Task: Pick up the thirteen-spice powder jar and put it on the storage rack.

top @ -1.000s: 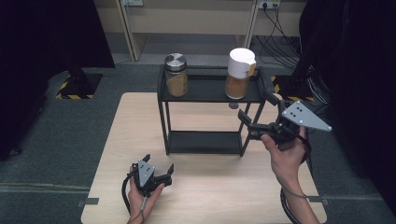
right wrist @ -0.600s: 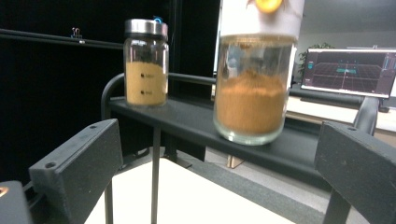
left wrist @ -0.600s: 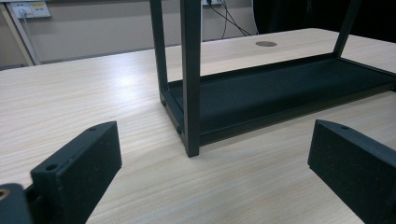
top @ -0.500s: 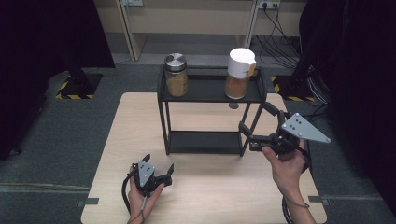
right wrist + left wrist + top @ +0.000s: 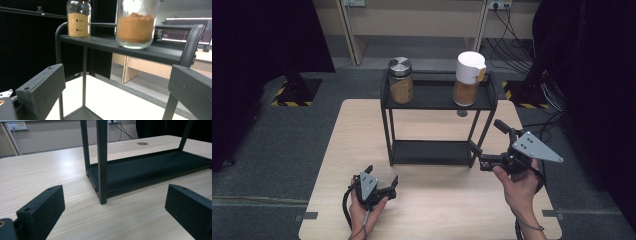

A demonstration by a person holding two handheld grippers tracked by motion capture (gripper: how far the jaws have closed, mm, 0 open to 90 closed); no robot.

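Jars of brown powder, white-lidded jar (image 5: 469, 80) and steel-lidded jar (image 5: 400, 81), are standing above your wide-open, empty right hand-held gripper (image 5: 490, 143).

The right tool (image 5: 488, 144) hung open beside the rack (image 5: 437, 96), below the white-lidded jar (image 5: 468, 79); the left tool (image 5: 381, 179) rested open on the tabletop (image 5: 332, 150).

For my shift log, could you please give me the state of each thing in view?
Left gripper: open, empty, low over the table.
Right gripper: open, empty, beside the rack.
White-lidded jar: lidded, upright on the rack's top shelf.
Metal-lidded jar: lidded, upright on the top shelf.
Rack: upright, lower shelf bare.
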